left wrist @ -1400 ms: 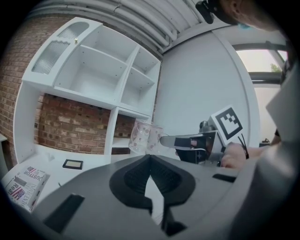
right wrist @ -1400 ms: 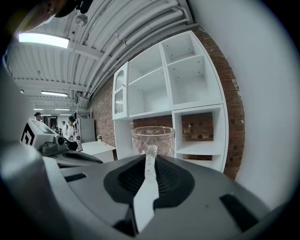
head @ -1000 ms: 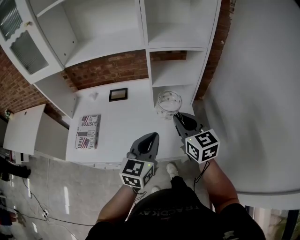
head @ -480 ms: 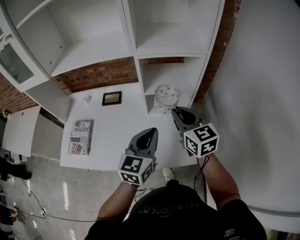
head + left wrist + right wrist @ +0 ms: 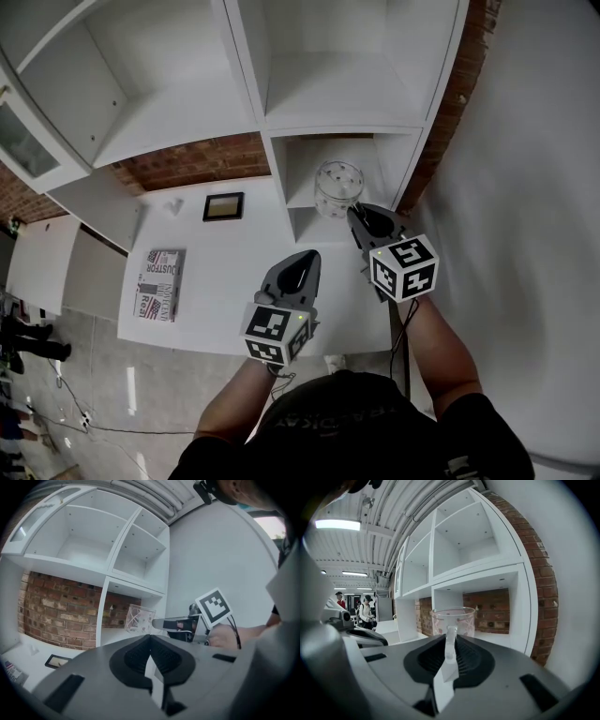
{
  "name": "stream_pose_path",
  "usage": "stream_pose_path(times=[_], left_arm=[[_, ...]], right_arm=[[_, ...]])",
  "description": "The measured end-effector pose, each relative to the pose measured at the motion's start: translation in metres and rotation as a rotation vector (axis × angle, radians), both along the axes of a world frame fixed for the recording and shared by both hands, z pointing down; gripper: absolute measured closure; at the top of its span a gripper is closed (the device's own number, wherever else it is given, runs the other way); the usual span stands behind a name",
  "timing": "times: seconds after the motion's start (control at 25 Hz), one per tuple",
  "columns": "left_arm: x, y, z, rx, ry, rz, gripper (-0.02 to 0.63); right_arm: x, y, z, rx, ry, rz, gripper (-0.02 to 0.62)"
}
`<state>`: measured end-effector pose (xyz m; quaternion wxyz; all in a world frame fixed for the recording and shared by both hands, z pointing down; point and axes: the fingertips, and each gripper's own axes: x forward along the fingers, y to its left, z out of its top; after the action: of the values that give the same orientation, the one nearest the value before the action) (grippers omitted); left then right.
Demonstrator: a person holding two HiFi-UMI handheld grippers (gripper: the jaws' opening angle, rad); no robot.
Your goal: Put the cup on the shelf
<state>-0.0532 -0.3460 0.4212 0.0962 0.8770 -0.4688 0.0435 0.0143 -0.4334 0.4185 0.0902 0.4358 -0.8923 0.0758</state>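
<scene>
White shelf unit [image 5: 337,94] backs onto brick [image 5: 197,159]. Right gripper [image 5: 362,216] holds the clear cup [image 5: 338,184] at the lower-right compartment's [image 5: 305,173] mouth; only its own view shows the handle [image 5: 450,641] pinched. Left gripper [image 5: 298,272] is pressed together, empty.

cup [image 5: 338,184] in right claw [image 5: 355,215], at shelf [image 5: 313,224] mouth.

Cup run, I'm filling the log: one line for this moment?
right gripper: shut on cup handle | cup: clear, held at lower right shelf opening | left gripper: shut, empty
</scene>
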Motion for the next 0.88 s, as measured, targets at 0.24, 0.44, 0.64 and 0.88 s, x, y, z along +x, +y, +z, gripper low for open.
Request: stream_pose_path(times=[0.24, 0.44, 0.64, 0.88], left_arm=[[0.006, -0.029, 0.005, 0.000, -0.006, -0.015, 0.601], [0.005, -0.051, 0.012, -0.011, -0.006, -0.033, 0.601], [-0.001, -0.070, 0.021, -0.026, -0.003, -0.057, 0.601], [-0.004, -0.085, 0.030, -0.043, 0.005, -0.066, 0.601]], right_arm=[[0.006, -0.045, 0.013, -0.014, 0.016, 0.014, 0.555], [0.007, -0.076, 0.031, -0.048, 0.019, 0.027, 0.555], [0.004, -0.100, 0.050, -0.085, 0.031, 0.035, 0.555], [-0.001, -0.120, 0.062, -0.114, 0.039, 0.049, 0.555]])
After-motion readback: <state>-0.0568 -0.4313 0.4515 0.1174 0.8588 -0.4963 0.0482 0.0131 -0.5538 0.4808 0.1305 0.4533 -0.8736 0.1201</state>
